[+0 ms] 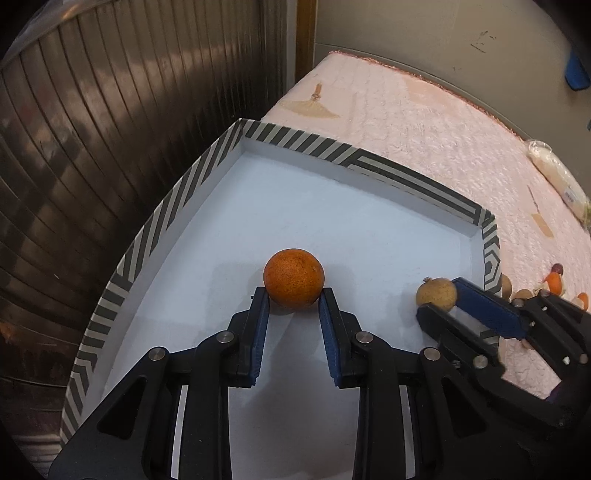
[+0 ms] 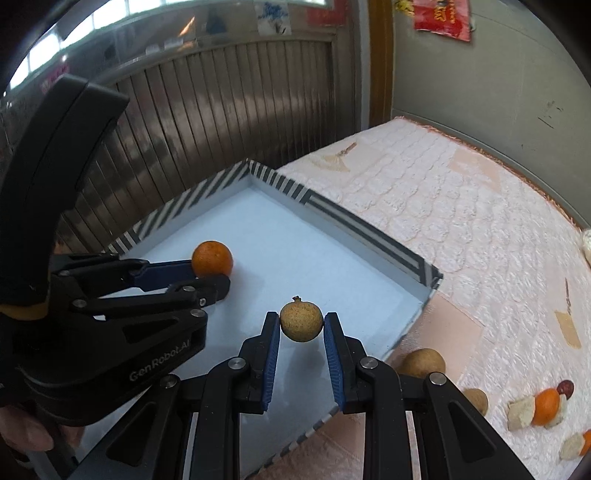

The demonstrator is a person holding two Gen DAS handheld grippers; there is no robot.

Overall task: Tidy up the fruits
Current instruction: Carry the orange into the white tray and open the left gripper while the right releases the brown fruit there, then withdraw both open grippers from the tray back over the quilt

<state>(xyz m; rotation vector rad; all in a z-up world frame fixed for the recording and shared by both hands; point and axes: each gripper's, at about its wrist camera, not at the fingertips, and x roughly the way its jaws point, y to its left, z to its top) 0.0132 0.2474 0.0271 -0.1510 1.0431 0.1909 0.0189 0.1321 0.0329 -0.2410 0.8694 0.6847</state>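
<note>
Bed (image 2: pixel 461 206): one, covered in a pink quilted spread, carries everything.

Tray (image 1: pixel 280 138): one, white floor, black-and-white striped rim, sits at the bed's edge next to a brown slatted panel (image 2: pixel 229 96).

Left claw (image 1: pixel 293 299): over the tray, fingers level and pointing into it, clamped on the orange (image 1: pixel 294 277). In the right wrist view the orange sits low, at or just above the tray floor in the middle; cannot tell if it touches. "GenRobot.AI" is printed on this claw's body. A bit of the person's hand (image 2: pixel 26 435) shows below it.

Right claw (image 2: pixel 301 325): just inside the tray's corner nearest the loose fruit, fingers pointing into the tray, clamped on one small tan fruit (image 2: pixel 301 320) with a stem stub on top. Fruit hangs clear of the tray floor, shadow beneath it.

Fruit count, right wrist view:
- 1 orange in the tray, held
- 1 tan fruit over the tray, held
- 2 more tan round fruits (image 2: pixel 423 363) on the bed just outside the tray
- farther from the tray: small orange pieces, pale scraps, 1 dark red round fruit (image 2: pixel 565 387)

Red poster (image 2: pixel 443 16) on the wall beyond the tray; its writing is unreadable.
</note>
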